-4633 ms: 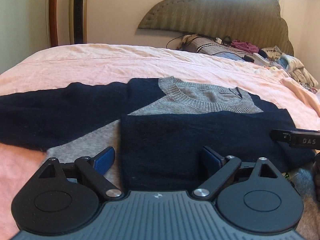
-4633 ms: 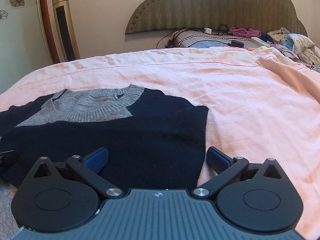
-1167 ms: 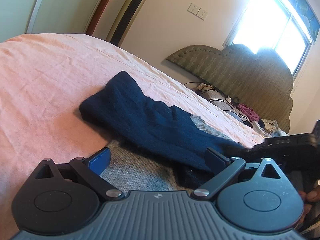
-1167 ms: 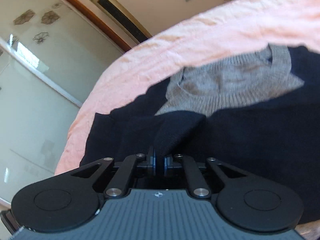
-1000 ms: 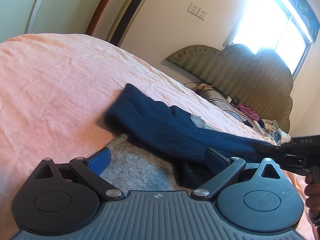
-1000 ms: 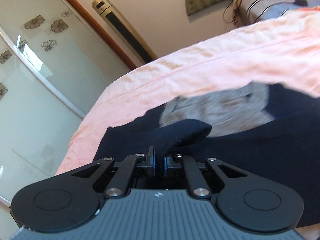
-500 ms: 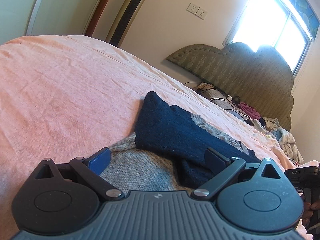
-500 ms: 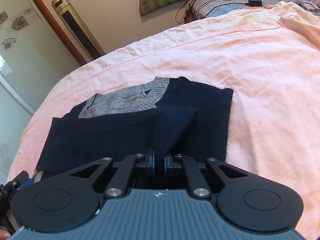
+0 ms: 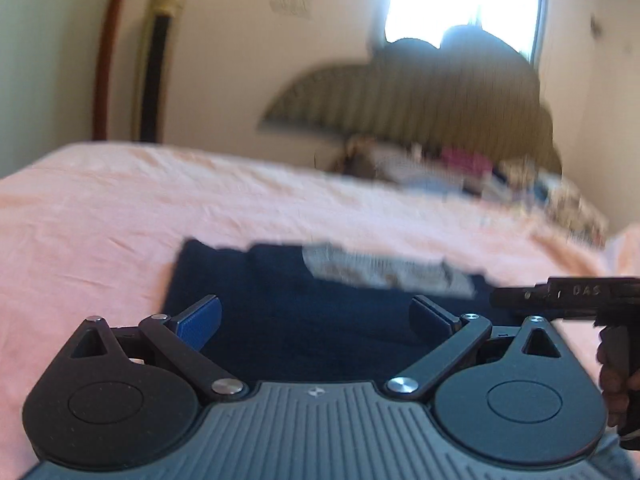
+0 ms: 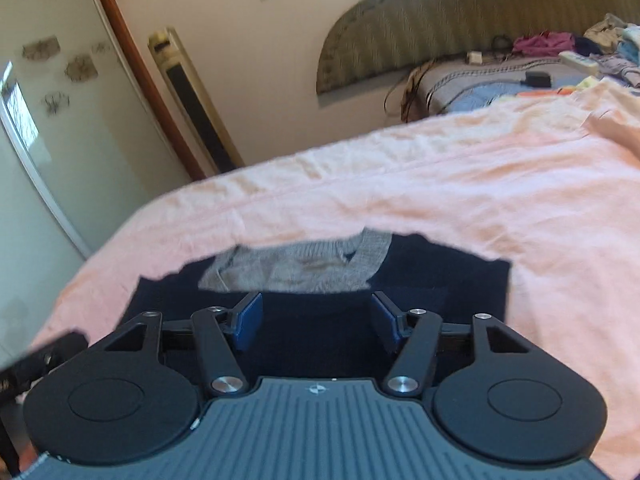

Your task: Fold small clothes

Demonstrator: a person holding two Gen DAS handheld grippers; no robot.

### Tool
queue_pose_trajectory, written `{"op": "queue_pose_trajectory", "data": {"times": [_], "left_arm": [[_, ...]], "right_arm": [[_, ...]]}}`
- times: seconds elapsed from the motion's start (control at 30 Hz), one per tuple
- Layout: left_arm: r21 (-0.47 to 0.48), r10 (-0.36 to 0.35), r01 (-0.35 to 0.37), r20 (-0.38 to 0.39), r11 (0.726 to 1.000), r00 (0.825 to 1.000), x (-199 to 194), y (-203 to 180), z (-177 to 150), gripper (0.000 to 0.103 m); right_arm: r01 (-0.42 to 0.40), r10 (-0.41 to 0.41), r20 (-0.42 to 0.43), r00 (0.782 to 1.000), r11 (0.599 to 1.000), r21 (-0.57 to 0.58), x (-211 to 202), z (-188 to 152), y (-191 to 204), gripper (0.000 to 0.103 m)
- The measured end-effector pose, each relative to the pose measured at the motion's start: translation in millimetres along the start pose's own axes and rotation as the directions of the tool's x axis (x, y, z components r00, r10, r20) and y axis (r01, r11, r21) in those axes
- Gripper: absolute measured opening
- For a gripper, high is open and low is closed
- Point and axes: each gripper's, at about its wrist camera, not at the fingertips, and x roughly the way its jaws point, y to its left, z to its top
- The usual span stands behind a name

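A navy sweater (image 9: 304, 312) with a grey knit collar (image 9: 384, 270) lies flat on the pink bedsheet (image 9: 100, 220), both sleeves folded in over its body. My left gripper (image 9: 316, 316) is open and empty just above the sweater's near edge. The view is blurred. In the right wrist view the sweater (image 10: 440, 284) and its grey collar (image 10: 300, 264) lie just ahead of my right gripper (image 10: 316, 320), which is open and empty. The right gripper also shows at the right edge of the left wrist view (image 9: 568, 292).
A padded headboard (image 10: 460, 16) stands behind the bed. A pile of loose clothes and a pillow (image 10: 560, 60) lie at the far right of the bed. A tall tower fan (image 10: 192, 104) and a glass wardrobe door (image 10: 40, 120) stand at the left.
My right gripper has opened and let go of the navy sleeve, which now lies across the sweater's body. Both cameras have swung to face the headboard.
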Motion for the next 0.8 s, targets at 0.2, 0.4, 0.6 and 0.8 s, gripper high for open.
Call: {"op": "queue_pose_trajectory", "data": {"times": [0.2, 0.4, 0.6, 0.8], "left_arm": [[0.08, 0.049, -0.04, -0.114, 0.996, 0.992, 39.4, 15.8, -15.8, 0.103], [0.115, 0.146, -0.135, -0.101, 0.984, 0.984, 22.6, 6.9, -13.4, 0.103], [0.06, 0.02, -0.011, -0.155, 0.998, 0.988, -53.4, 14.6, -50.8, 0.103], [0.2, 0.122, -0.091, -0.148, 0.975, 0.981, -60.8, 11.0, -75.1, 0.103]], "right_arm": [[-0.079, 0.081, 0.07, 0.994, 0.996, -0.042, 2.2, -26.9, -29.7, 0.049], [-0.041, 0.041, 0.076, 0.996, 0.999, -0.007, -11.0, -25.3, -20.6, 0.054], [-0.081, 0.084, 0.034, 0.996, 0.994, -0.069, -71.7, -68.7, 15.2, 0.092], [0.147, -0.149, 0.012, 0.989, 0.95, -0.275, -69.7, -104.0, 24.9, 0.091]]}}
